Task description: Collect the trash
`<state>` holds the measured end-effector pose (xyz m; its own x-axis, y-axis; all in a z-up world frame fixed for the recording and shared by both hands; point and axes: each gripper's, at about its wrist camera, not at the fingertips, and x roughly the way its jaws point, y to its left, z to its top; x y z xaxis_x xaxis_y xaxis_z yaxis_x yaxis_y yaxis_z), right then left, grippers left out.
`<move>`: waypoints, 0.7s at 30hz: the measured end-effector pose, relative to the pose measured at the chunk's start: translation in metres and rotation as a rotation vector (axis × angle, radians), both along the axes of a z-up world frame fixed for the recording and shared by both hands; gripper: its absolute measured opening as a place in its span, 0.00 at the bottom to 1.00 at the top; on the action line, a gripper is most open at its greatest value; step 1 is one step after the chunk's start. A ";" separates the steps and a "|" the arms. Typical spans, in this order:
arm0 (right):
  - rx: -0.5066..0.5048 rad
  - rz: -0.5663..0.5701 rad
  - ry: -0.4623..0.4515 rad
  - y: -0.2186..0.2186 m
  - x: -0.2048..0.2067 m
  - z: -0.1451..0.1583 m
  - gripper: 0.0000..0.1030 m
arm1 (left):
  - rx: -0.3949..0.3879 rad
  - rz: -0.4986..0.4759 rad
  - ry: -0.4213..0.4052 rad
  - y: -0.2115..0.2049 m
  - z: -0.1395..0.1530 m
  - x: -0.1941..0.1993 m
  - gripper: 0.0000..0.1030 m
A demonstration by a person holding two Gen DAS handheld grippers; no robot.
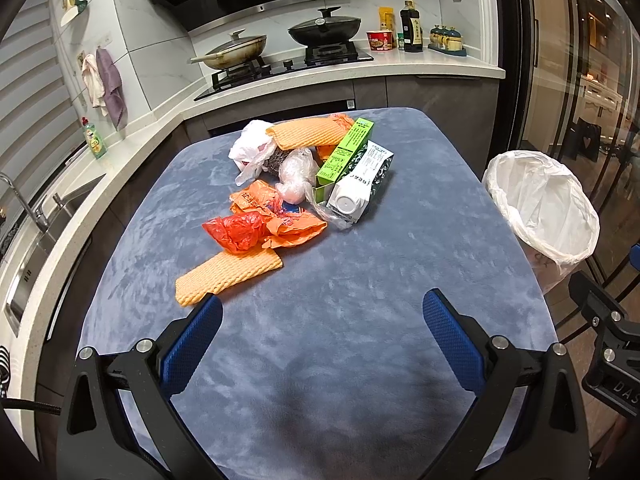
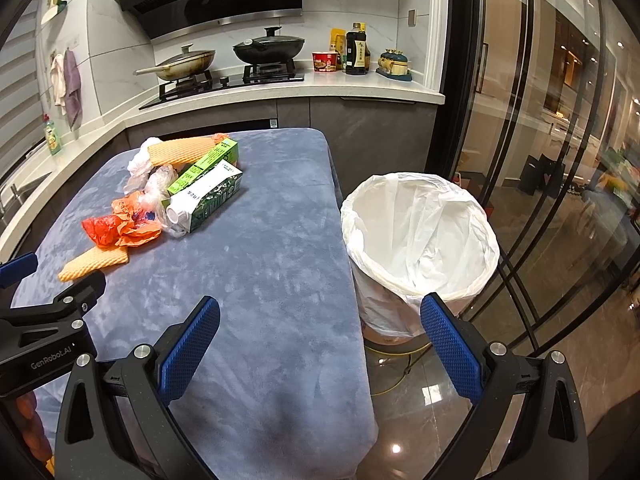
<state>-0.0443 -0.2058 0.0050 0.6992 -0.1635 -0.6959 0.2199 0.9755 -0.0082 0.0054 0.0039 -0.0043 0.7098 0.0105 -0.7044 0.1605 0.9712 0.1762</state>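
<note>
A pile of trash lies on the blue-covered table (image 1: 360,280): an orange foam net (image 1: 228,276) nearest, a red plastic bag (image 1: 240,232), an orange bag (image 1: 276,208), a white-and-green carton (image 1: 360,184), a green box (image 1: 346,152), clear and white bags (image 1: 250,148), and a second foam net (image 1: 308,132). The pile also shows in the right wrist view, with the carton (image 2: 204,200) and the near foam net (image 2: 94,264). A bin with a white liner (image 2: 420,236) stands right of the table. My left gripper (image 1: 322,308) is open and empty, short of the pile. My right gripper (image 2: 320,312) is open and empty over the table's right edge.
A kitchen counter with a stove, two pans (image 1: 324,28) and bottles (image 1: 412,28) runs behind the table. A sink (image 1: 36,232) is at the left. Glass doors (image 2: 540,160) stand right of the bin. The left gripper's body (image 2: 44,328) shows at the right view's left edge.
</note>
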 end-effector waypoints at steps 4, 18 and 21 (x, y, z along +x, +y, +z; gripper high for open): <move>0.002 0.001 0.002 -0.001 0.000 0.001 0.93 | -0.005 -0.012 0.025 -0.002 -0.001 0.002 0.93; 0.001 0.002 0.001 -0.001 -0.001 0.001 0.93 | 0.000 -0.004 0.000 -0.003 0.003 -0.001 0.93; -0.001 0.004 0.003 -0.001 -0.001 0.002 0.93 | -0.003 -0.003 0.003 -0.004 0.003 -0.001 0.93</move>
<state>-0.0449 -0.2070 0.0067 0.6979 -0.1610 -0.6978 0.2157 0.9764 -0.0095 0.0044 0.0002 -0.0011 0.7078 0.0063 -0.7063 0.1643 0.9711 0.1732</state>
